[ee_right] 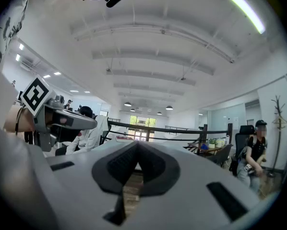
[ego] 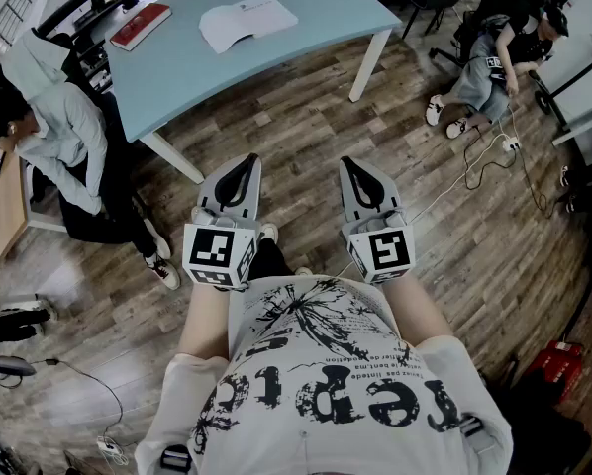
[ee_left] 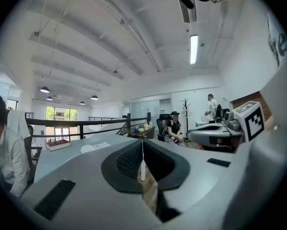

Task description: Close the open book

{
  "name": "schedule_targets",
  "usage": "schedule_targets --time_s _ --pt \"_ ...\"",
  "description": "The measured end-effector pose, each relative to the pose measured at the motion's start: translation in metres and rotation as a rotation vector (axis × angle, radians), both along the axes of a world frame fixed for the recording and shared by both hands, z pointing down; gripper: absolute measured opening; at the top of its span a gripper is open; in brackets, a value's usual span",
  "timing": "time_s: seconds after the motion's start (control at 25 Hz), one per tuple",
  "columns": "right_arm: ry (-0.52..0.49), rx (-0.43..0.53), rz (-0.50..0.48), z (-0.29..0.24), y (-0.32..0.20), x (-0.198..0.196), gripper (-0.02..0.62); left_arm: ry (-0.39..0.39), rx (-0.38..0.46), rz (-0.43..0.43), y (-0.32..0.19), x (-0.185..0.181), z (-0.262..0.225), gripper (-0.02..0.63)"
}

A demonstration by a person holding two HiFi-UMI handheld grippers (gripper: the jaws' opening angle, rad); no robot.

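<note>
The open book [ego: 246, 20] lies with white pages up on the light blue table [ego: 306, 13], far ahead of both grippers. From the left gripper view the open book [ee_left: 95, 147] is a flat white shape on the tabletop. My left gripper [ego: 246, 163] and right gripper [ego: 353, 164] are held side by side close to my body, pointing level toward the table over the wood floor. Both are shut with nothing between the jaws. In their own views the left gripper [ee_left: 142, 152] and right gripper [ee_right: 137, 150] have their pads meeting at the tip.
A closed red book [ego: 141, 25] lies at the table's left end. A person in a white hoodie [ego: 58, 127] sits left of the table. Another person [ego: 494, 57] sits on a chair at the upper right, with cables [ego: 484, 161] on the floor nearby.
</note>
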State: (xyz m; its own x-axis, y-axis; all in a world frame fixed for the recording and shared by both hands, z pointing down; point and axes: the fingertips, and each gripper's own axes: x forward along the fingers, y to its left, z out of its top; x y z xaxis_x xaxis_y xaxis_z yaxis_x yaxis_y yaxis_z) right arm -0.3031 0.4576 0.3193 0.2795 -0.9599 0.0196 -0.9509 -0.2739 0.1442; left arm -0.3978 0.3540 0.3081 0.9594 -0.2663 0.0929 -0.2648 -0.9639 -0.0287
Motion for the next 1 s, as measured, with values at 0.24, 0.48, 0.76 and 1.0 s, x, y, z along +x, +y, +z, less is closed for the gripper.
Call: schedule_targets --time_s 0.24,0.48,0.76,1.0 --pt "-0.014 0.001 -0.006 0.001 -0.001 0.001 0.008 -0.019 0.019 -0.007 0.001 -0.001 0.001 0.02" --pt "-0.036 0.01 0.004 0.002 -0.001 0.008 0.009 -0.029 -0.001 -0.002 0.0 0.008 0.008 0.02" --pt "-0.079 -0.001 0.055 0.017 -0.009 0.033 0.009 -0.055 -0.043 0.004 -0.018 0.026 0.029 0.02" --pt "-0.074 -0.007 0.081 0.026 -0.055 0.076 0.009 -0.034 -0.053 0.002 -0.071 0.067 0.036 0.02"
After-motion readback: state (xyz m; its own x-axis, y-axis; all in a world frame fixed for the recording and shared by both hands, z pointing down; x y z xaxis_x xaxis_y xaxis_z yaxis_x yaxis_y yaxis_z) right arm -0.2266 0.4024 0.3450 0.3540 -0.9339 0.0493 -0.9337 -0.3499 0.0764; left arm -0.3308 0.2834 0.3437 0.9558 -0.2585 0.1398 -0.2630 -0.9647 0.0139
